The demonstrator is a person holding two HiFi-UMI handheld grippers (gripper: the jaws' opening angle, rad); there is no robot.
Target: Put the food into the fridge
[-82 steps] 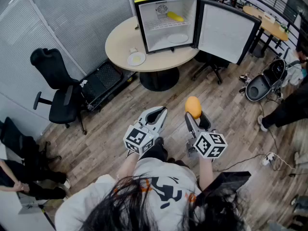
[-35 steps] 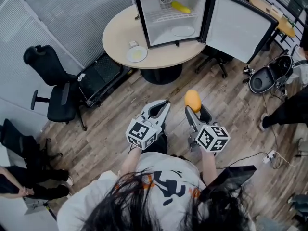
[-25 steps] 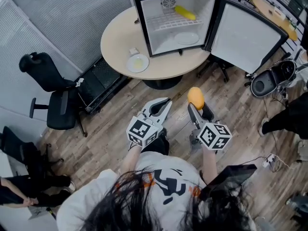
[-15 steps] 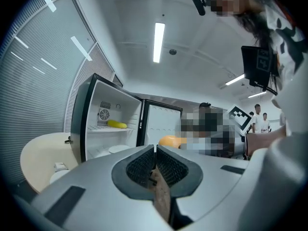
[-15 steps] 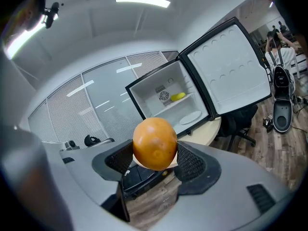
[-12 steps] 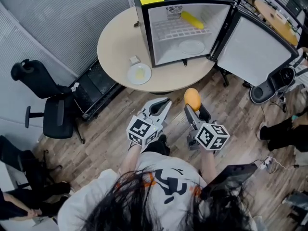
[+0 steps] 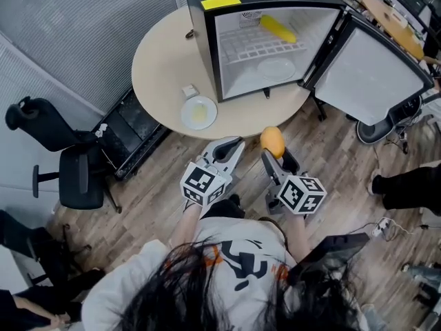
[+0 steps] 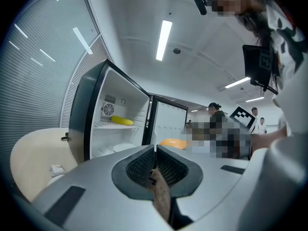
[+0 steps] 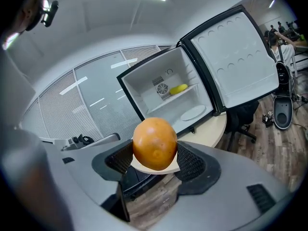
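- Above the floor, just short of the table's (image 7: 162, 61) near edge, the orange (image 7: 273, 141) is pinched in the right gripper (image 7: 273, 153), with a pad on each flank at its widest part.
- The left gripper (image 7: 227, 152) hangs just beside it, jaws pressed together with nothing between them.
- The orange looks firm, round and fairly light. Its smooth skin could roll out of a two-point pinch if tipped, so a grip across the middle seems right. A hard squeeze would probably bruise it.
- The fridge (image 7: 204, 47) stands on the table's far right part, its front close to the near right edge. Its door (image 7: 375, 74) is swung wide to the right, so the mouth is unobstructed.
- Inside, a yellow item (image 7: 278, 28) lies at the back of the wire shelf, and a white dish (image 7: 275, 68) sits on the fridge floor.
- Much of the shelf looks bare in front of the yellow item and to its left, and there is some floor room around the dish.
- Left of the fridge, near the table's near edge, are a plate (image 7: 199, 112) and a small white thing (image 7: 189, 90). Both lie off the straight line in.
- The edges to mind are probably the table's rim, the fridge frame and the shelf's front lip.
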